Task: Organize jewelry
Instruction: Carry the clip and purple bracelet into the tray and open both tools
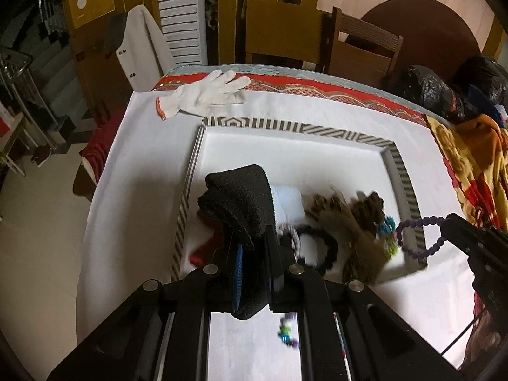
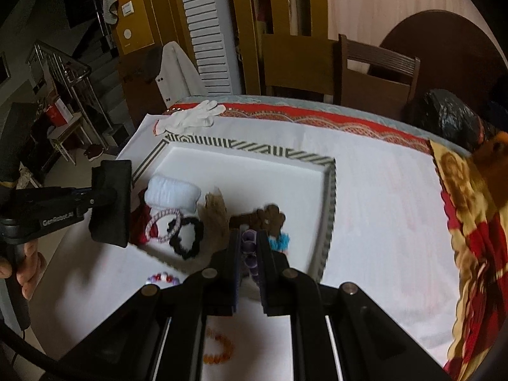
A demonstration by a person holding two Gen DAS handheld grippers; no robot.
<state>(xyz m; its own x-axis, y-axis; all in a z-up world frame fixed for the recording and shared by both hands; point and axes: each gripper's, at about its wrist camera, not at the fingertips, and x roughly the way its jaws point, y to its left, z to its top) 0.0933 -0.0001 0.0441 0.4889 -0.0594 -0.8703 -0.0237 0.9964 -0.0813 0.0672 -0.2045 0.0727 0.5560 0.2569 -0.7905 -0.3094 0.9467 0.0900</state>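
While the right gripper [image 2: 247, 247] clamps the purple bead bracelet [image 1: 416, 238], the loop hangs over the near right corner of the striped tray [image 1: 403, 171], its long axis roughly level, reaching left from the fingers. The left gripper [image 1: 254, 254] seems pressed together on a black sock [image 1: 241, 200], though blur leaves that unsure

The right gripper [image 2: 248, 247] pinches a purple bead bracelet [image 2: 248, 243] over the near edge of the striped tray [image 2: 330, 197]; inside the tray lie a black scrunchie [image 2: 187, 233], a pink-and-white ring [image 2: 165, 223] and a white pouch [image 2: 173, 193]
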